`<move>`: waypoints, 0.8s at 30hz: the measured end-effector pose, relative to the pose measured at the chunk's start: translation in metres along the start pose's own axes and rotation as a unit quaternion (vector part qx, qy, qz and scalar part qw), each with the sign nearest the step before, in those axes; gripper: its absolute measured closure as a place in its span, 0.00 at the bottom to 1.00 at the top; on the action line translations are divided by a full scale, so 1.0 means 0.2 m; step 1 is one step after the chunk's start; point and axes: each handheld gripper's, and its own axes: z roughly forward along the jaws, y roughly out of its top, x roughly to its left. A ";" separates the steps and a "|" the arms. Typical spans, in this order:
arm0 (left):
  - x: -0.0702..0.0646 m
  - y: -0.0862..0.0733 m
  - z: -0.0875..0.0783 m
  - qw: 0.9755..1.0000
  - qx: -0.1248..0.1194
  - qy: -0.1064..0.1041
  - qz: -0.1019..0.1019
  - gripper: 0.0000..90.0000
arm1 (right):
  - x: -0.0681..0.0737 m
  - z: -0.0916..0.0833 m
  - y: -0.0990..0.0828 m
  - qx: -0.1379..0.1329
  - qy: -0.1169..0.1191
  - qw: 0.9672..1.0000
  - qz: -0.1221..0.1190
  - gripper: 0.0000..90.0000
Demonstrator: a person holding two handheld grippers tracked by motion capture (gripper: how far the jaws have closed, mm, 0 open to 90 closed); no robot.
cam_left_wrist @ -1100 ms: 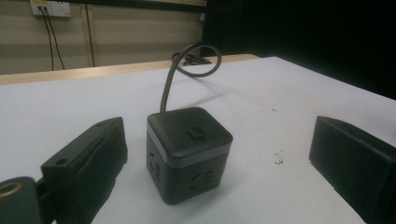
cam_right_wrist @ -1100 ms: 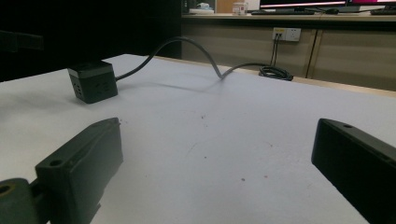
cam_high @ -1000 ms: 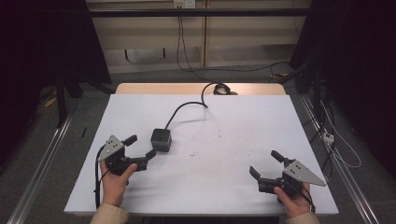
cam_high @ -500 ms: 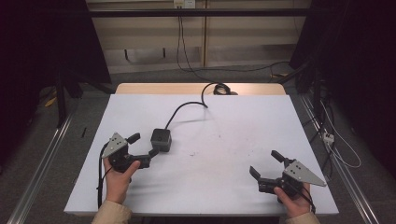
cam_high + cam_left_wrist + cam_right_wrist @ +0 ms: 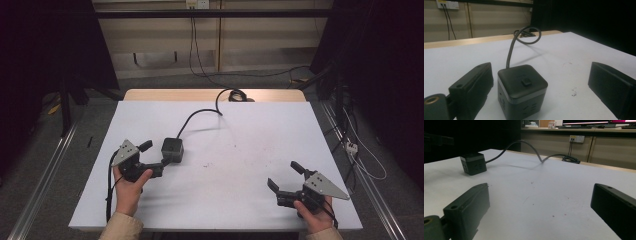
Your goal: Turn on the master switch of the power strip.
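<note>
High view first: a dark cube-shaped power block (image 5: 172,149) sits on the left half of the white worktop (image 5: 240,150), with its stiff black cable (image 5: 197,116) arching away toward the far edge and ending in a coil there. The left gripper (image 5: 152,156) has its fingers spread wide, the block just beyond them and between their lines, not touched as far as I can tell. The right gripper (image 5: 285,176) rests well apart at the near right, fingers equally wide and holding nothing.

Left gripper view shows the block (image 5: 522,88) close up: hard plastic, smooth flat sides, rounded corners, a small button (image 5: 526,82) on top and socket slots on the faces toward the camera. I'd judge it rigid and fairly dense for its size, a bit slick, so a squeeze across two opposite flat sides should hold best.

Being a cube, it has no real long axis; direction comes from the cable, which leaves the far face and points away from the person. That springy cable will likely tug back when the block is moved.
</note>
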 end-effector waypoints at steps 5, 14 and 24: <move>0.00 0.00 0.01 1.000 0.002 0.002 0.000 0.10 | 0.00 0.00 0.00 -0.001 0.000 1.000 0.000 0.02; 0.02 0.02 0.01 1.000 0.000 0.011 -0.003 0.18 | 0.00 0.00 0.00 -0.003 -0.001 1.000 -0.001 0.02; 0.02 0.03 0.04 1.000 0.002 0.010 -0.003 0.27 | 0.00 0.00 0.00 -0.004 -0.003 1.000 -0.001 0.02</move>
